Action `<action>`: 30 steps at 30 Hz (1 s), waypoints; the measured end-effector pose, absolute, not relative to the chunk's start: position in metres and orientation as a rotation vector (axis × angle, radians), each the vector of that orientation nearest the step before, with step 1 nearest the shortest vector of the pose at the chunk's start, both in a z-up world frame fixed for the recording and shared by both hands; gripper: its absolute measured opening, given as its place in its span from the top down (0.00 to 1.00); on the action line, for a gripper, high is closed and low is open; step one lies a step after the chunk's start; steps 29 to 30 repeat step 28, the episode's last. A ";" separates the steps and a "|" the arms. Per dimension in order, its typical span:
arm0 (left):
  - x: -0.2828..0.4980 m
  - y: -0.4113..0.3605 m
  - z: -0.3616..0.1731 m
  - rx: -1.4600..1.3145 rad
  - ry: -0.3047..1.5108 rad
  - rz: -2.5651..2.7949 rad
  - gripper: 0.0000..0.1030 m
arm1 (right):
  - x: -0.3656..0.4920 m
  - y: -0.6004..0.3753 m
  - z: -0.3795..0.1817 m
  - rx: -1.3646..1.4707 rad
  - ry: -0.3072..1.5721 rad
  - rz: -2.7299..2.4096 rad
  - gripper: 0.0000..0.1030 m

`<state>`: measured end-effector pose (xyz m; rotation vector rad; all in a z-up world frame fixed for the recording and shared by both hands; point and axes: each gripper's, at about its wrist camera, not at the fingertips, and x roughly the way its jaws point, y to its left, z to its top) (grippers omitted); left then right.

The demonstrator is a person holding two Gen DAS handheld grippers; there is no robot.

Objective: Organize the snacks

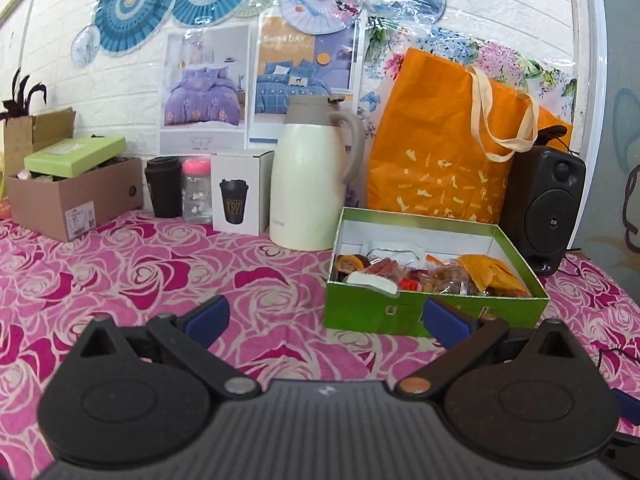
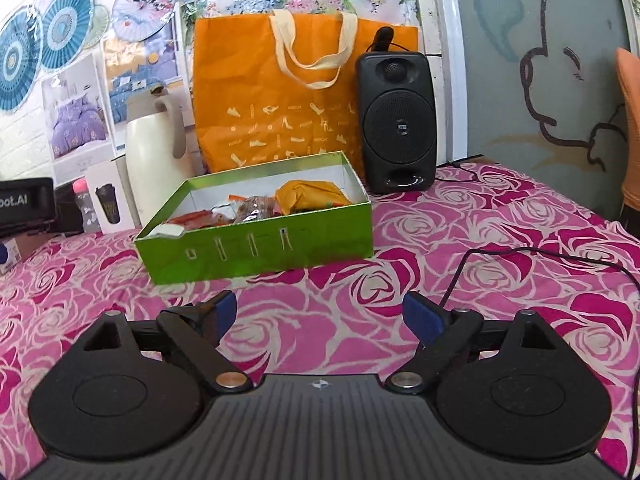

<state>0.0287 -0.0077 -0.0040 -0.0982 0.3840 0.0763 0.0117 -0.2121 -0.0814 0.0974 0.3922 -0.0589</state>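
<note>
Both the left hand-held gripper [image 1: 325,316] and right hand-held gripper [image 2: 319,316] are spread wide, holding nothing, above the table [image 2: 500,240]; the green snack box [image 2: 256,246] sits ahead.

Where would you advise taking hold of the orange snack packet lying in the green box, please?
Take the orange snack packet by its raised, crumpled top, coming straight down from above. It sits highest in the pile at the speaker end of the green box, and the box walls block any sideways approach. The right gripper, fingers open and empty, looks the closer one.
</note>
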 end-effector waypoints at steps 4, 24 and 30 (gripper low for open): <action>0.026 -0.011 -0.001 -0.075 0.379 0.071 0.00 | 0.012 -0.209 -0.084 0.091 0.402 -0.038 0.00; 0.024 -0.020 -0.006 -0.031 0.408 0.066 0.00 | 0.012 -0.213 -0.090 0.126 0.440 -0.020 0.00; 0.026 -0.023 -0.007 -0.013 0.419 0.060 0.00 | 0.012 -0.212 -0.091 0.129 0.447 -0.019 0.00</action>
